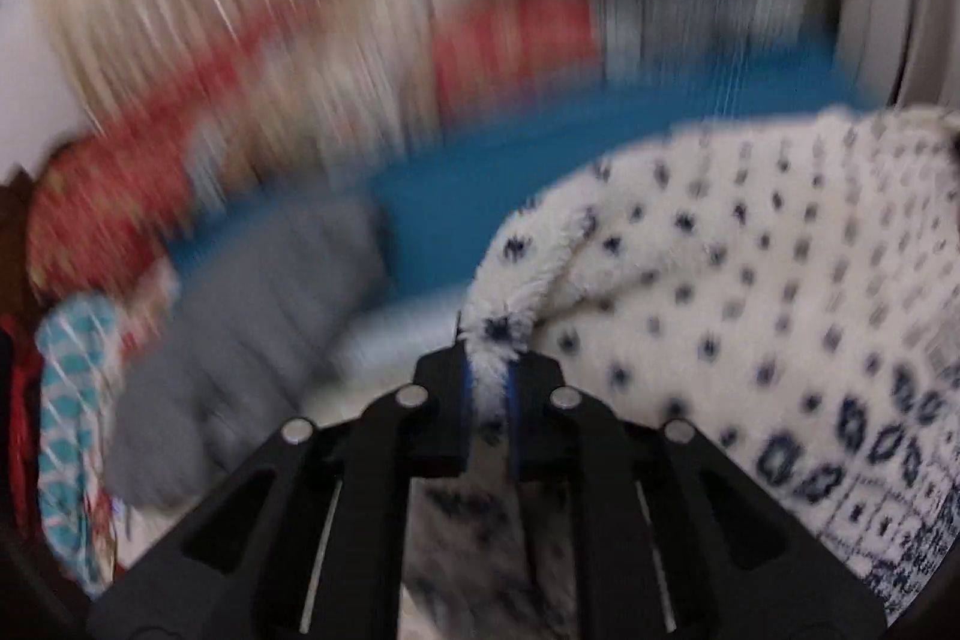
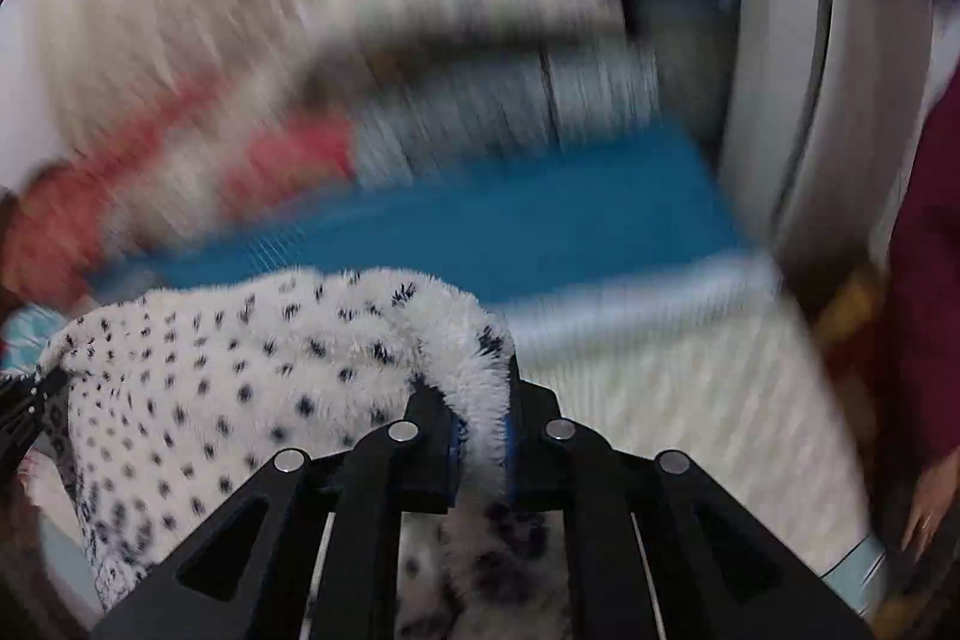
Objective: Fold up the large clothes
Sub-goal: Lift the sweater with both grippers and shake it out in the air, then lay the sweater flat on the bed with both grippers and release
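Fluffy white navy-dotted garment (image 1: 750,280) pinched; hand-held gripper (image 1: 487,376)

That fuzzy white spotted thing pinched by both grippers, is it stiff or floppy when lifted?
Probably floppy: the fleece garment drapes and sags between the left hand-held gripper and the right hand-held gripper. Its thick pile suggests it is bulky yet fairly light, and likely grippy, not slippery.

Fleece garment (image 1: 750,280) stretched between left gripper (image 1: 489,376) and right gripper (image 2: 480,424); behind, perhaps a mat (image 2: 540,214).
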